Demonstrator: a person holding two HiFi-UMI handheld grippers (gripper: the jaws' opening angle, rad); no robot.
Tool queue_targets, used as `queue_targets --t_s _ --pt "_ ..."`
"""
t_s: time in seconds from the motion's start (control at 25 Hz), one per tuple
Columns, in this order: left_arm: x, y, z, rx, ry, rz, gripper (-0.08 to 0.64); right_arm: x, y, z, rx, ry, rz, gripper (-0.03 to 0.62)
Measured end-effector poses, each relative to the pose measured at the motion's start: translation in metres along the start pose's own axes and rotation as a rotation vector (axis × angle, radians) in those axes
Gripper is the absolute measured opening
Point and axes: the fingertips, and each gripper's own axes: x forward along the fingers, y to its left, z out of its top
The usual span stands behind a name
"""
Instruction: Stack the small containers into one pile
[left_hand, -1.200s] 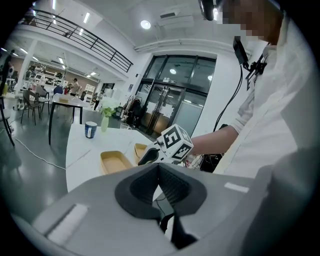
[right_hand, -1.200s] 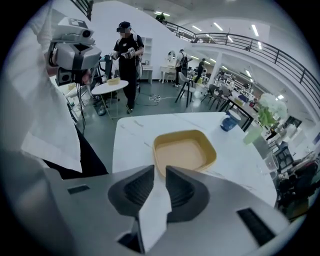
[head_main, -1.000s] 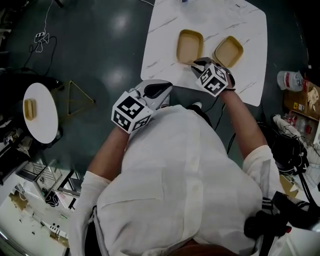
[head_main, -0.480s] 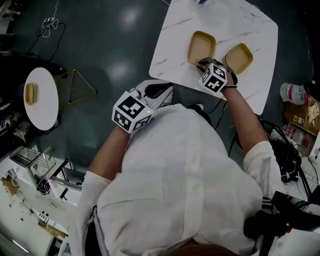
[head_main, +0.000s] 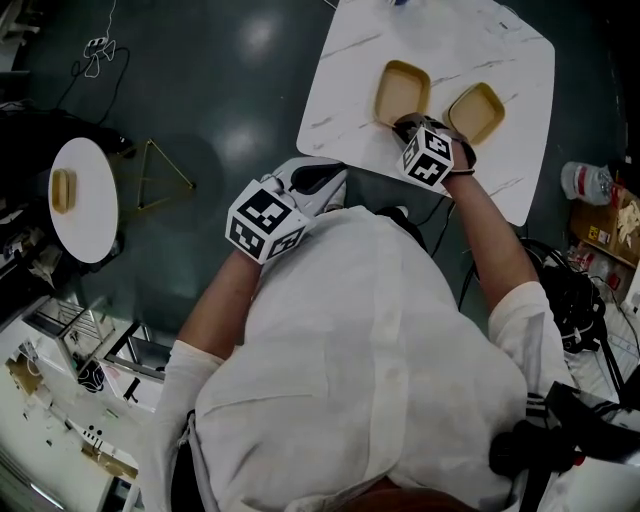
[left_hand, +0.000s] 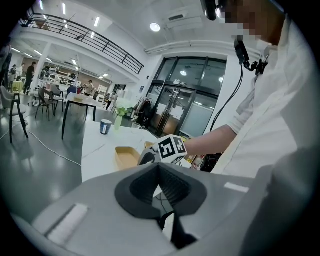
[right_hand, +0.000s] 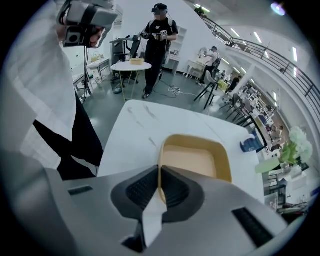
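Bright, even overhead lighting; ceiling lamps (left_hand: 155, 27) reflect as soft glare patches on the dark floor (head_main: 200, 80). Both gripper views show fisheye curvature and black vignetted corners.

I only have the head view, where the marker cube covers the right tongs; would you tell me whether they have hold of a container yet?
Observer: Yes. The right tongs have just been closing and now pinch the rim of the tan container, the one on the left in your view.
Operator: Thank you. And the left tongs?
Observer: The left tongs are shut with nothing between them.
Operator: Is anything else standing nearby?
Observer: A blue cup stands at the far end of the white table, right where your view cuts off.
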Motion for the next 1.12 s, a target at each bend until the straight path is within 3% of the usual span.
queue_targets --t_s 0.36,0.56,1.12 --pt "0.014 -0.013 0.007 0.052 0.021 -0.068 0.008 -0.044 -0.005 0.012 0.027 -0.050 -0.093 0.018" --pt "0.025 -0.021 0.013 0.081 0.031 -0.121 0.008 -0.077 -0.016 0.013 0.091 -0.069 -0.158 0.018" --pt "0.052 -0.038 0.025 0.135 0.053 -0.224 0.008 -0.113 -0.044 -0.091 0.303 0.050 -0.271 0.018"
